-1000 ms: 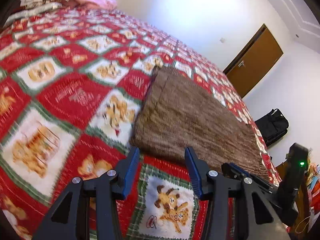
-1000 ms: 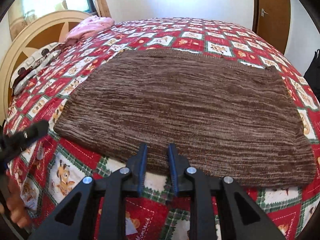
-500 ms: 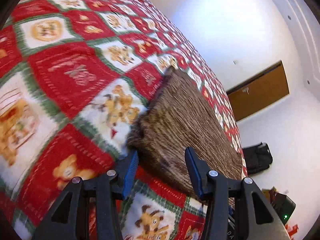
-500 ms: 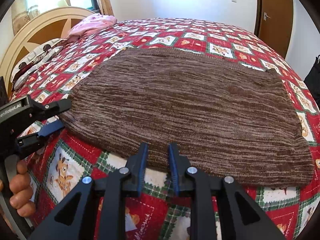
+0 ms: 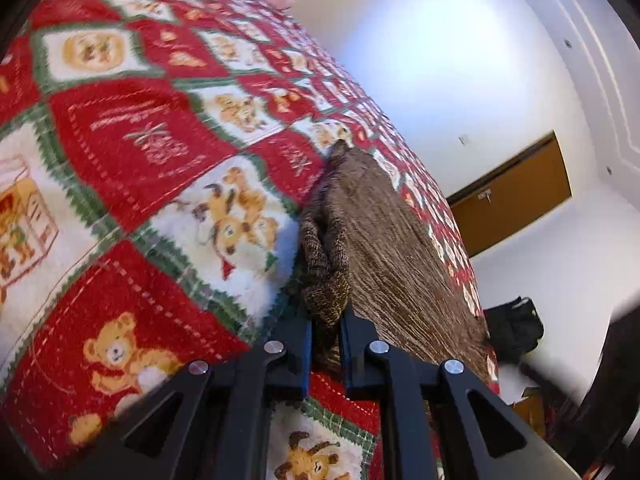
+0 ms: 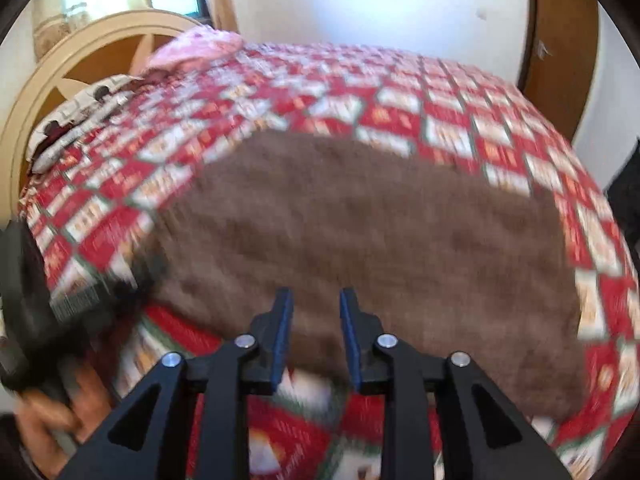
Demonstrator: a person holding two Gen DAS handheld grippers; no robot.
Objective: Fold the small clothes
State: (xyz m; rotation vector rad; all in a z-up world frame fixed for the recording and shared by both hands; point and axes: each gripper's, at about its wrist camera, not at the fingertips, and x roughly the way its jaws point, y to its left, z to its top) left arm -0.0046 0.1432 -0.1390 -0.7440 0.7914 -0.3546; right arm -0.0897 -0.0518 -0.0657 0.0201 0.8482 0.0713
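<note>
A brown knitted garment (image 5: pixel 392 248) lies flat on the red patchwork quilt (image 5: pixel 140 128). My left gripper (image 5: pixel 326 320) is shut on its near left corner, and the knit bunches up between the blue pads. In the right wrist view the same garment (image 6: pixel 360 220) spreads across the bed, blurred by motion. My right gripper (image 6: pixel 316 300) hovers over the garment's near edge with its jaws opening, and no cloth is pinched between them. At that view's left edge the left gripper's dark body (image 6: pixel 24 300) shows, with a person's hand (image 6: pixel 52 412) holding it.
A pink cloth (image 6: pixel 196 46) and a patterned pillow (image 6: pixel 80 108) lie near the curved wooden headboard (image 6: pixel 80 60). A brown door (image 5: pixel 512 196) is in the far wall. A black bag (image 5: pixel 516 328) sits on the floor beyond the bed.
My left gripper dropped to the garment's corner and closed on it, bunching the knit. My right gripper lifted off the near edge and its jaws spread wider.
</note>
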